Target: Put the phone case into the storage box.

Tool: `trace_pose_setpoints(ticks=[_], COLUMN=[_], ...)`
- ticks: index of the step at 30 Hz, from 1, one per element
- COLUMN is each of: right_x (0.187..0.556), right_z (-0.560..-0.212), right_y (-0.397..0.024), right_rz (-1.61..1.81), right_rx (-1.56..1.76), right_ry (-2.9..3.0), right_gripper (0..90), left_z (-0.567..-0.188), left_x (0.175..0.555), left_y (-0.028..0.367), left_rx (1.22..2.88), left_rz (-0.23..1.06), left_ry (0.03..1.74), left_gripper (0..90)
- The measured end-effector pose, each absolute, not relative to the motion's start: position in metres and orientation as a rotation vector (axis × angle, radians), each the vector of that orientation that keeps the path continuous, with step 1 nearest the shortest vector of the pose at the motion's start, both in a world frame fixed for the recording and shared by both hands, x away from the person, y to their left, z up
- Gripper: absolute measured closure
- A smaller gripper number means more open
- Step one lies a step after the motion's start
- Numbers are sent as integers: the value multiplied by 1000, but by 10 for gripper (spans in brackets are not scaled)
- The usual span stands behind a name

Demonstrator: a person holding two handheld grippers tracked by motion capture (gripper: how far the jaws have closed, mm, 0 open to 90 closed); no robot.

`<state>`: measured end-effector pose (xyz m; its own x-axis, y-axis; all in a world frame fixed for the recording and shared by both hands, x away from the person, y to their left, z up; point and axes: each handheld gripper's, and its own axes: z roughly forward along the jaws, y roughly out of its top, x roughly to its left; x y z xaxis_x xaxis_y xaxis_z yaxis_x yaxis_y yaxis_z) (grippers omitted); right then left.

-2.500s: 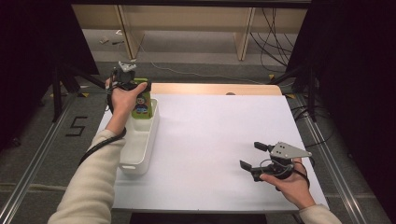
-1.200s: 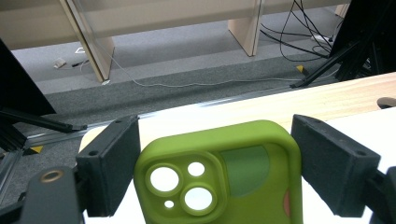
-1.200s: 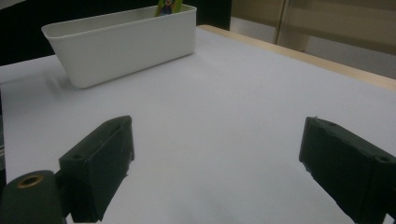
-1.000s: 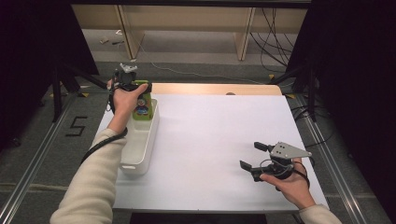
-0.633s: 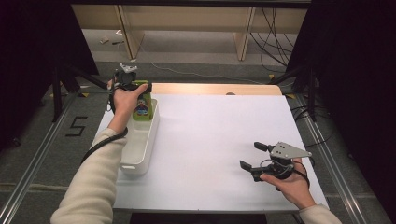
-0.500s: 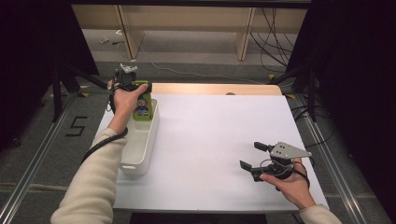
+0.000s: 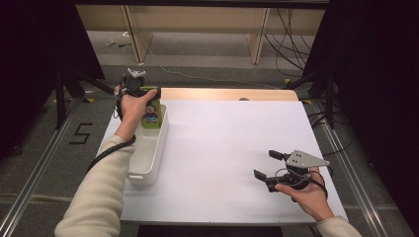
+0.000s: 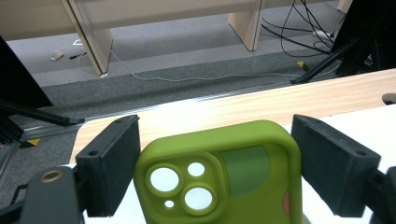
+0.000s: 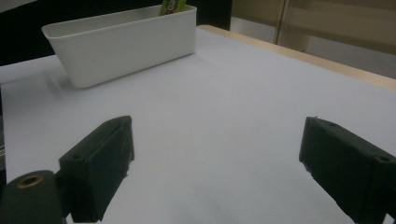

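Observation:
A green phone case (image 7: 150, 112) with a cartoon figure stands upright in the far end of a white bin (image 7: 148, 158). My left gripper (image 7: 147, 94) is shut on the case's top. In the left gripper view the case (image 8: 219, 177) with its camera cut-outs sits between the two black pads (image 8: 112, 163), where the left gripper (image 8: 217, 154) clamps it. My right gripper (image 7: 265, 164) rests open on the white table near the front right, nothing between its fingers. In the right gripper view, the right gripper (image 9: 215, 154) faces the bin (image 9: 121, 44) across bare table, and the case's top (image 9: 172, 6) pokes above the rim.
The white table sheet (image 7: 227, 148) spreads between the two hands. A wooden strip (image 7: 227, 94) runs along the far edge. Beyond it lie grey floor, wooden posts and loose cables (image 7: 291, 29). Dark stands flank the table on both sides.

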<state>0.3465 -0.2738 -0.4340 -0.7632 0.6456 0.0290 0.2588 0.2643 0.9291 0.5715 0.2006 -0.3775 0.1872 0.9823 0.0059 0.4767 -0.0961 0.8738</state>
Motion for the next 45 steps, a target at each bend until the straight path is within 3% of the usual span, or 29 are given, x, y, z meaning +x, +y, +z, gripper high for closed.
trace_pose_setpoints(ticks=[45], right_x=[347], right_z=[-434], right_y=[-274], right_rz=[1501], right_rx=[823], right_ry=[2185], right_gripper=[112], left_z=[-385], left_x=[576], left_y=[197], left_rx=[1732], left_rz=[822], left_ry=[1402], left_gripper=[170])
